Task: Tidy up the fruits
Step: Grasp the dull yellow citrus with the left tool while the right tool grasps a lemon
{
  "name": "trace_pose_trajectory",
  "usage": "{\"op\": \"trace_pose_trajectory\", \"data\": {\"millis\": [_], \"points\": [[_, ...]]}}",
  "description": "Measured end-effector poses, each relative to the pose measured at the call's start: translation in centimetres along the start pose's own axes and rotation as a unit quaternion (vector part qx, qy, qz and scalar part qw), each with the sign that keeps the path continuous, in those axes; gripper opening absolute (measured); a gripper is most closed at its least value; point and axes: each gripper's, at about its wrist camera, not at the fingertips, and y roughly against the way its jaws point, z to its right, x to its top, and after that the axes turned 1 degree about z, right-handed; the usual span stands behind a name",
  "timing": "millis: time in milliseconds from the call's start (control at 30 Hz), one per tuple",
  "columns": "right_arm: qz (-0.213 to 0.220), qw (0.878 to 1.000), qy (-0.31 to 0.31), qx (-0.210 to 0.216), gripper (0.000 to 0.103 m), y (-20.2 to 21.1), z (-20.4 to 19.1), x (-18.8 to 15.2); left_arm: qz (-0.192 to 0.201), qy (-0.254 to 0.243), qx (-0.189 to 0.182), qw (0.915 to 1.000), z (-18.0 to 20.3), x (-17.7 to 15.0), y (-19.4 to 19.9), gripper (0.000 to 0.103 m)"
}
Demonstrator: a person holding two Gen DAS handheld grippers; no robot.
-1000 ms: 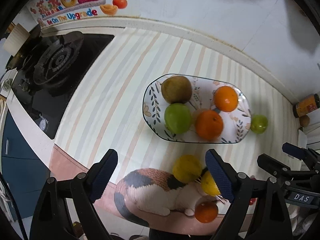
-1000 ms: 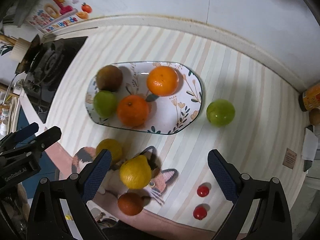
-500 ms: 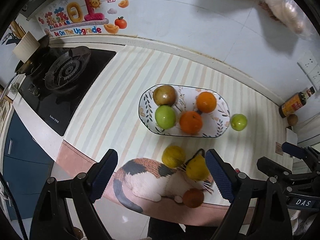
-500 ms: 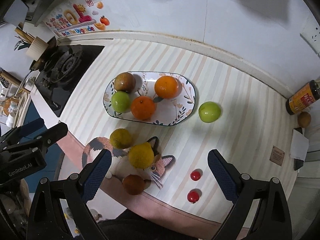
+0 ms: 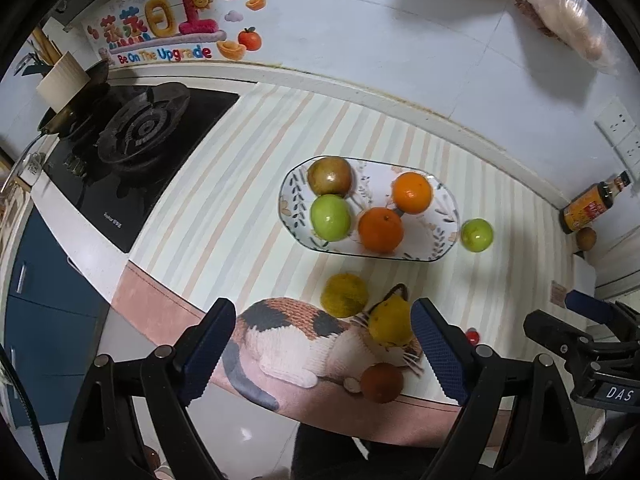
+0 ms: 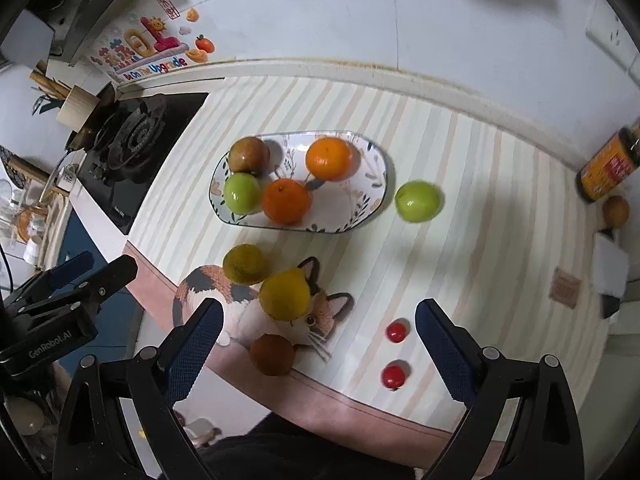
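An oval patterned plate [image 5: 446, 216] [image 6: 374, 168] on the striped mat holds a brown fruit [image 5: 329, 176], a green apple [image 5: 330, 217] and two oranges [image 5: 380, 230] [image 5: 412, 193]. A loose green apple [image 5: 476, 235] [image 6: 418, 201] lies right of the plate. In front lie two yellow fruits [image 6: 244, 264] [image 6: 285, 294], a brown fruit [image 6: 273, 354] and two small red fruits [image 6: 397, 332] [image 6: 394, 375]. My left gripper [image 5: 322, 350] and right gripper [image 6: 318, 340] are both open, empty and high above the counter's front edge.
A gas stove [image 5: 136, 136] with a pot [image 5: 64, 80] sits at the left. A sauce bottle [image 6: 608, 168] and a small brown fruit [image 6: 616, 211] stand at the far right by the wall. A cat picture [image 5: 296, 344] is printed on the mat's front.
Both grippers have risen and pulled back from the counter; the plate and fruits look smaller and more of the kitchen shows. No fruit has moved.
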Motion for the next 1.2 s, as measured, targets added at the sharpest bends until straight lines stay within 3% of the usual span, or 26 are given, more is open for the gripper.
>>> {"op": "trace_pose_trajectory", "data": {"millis": [100, 400, 533, 567, 667, 767, 967, 1200], "points": [[-0.029, 0.999, -0.018, 0.015, 0.099, -3.1, 0.7, -0.3, -0.011, 0.001, 0.017, 0.9998, -0.5, -0.2, -1.5, 0.1], [-0.106, 0.987, -0.093, 0.076, 0.098, -13.7, 1.7, -1.5, -0.068, 0.027, 0.043, 0.9964, -2.7, -1.5, -7.3, 0.1], [-0.131, 0.98, -0.112, 0.096, 0.094, -17.7, 1.5, -1.3, -0.096, 0.04, 0.038, 0.9939, -3.5, -1.9, -9.6, 0.1], [-0.139, 0.978, -0.115, 0.101, 0.092, -18.6, 1.4, -1.3, -0.102, 0.044, 0.035, 0.9932, -3.6, -2.0, -10.1, 0.1], [-0.16, 0.972, -0.119, 0.128, 0.068, -20.9, 0.9, -1.7, -0.111, 0.047, 0.028, 0.9923, -3.7, -1.9, -11.0, 0.1], [-0.153, 0.976, -0.103, 0.117, 0.066, -21.0, 0.4, -2.1, -0.11, 0.038, 0.018, 0.993, -3.3, -1.6, -11.5, 0.1], [-0.134, 0.987, -0.07, 0.052, 0.066, -18.8, 2.2, -2.9, -0.1, -0.055, 0.015, 0.9934, 0.0, -1.0, -12.8, 0.1], [-0.134, 0.986, -0.091, 0.037, 0.066, -18.4, 5.0, -3.1, -0.116, -0.185, 0.018, 0.9757, 4.8, -1.5, -15.8, 0.1]]}}
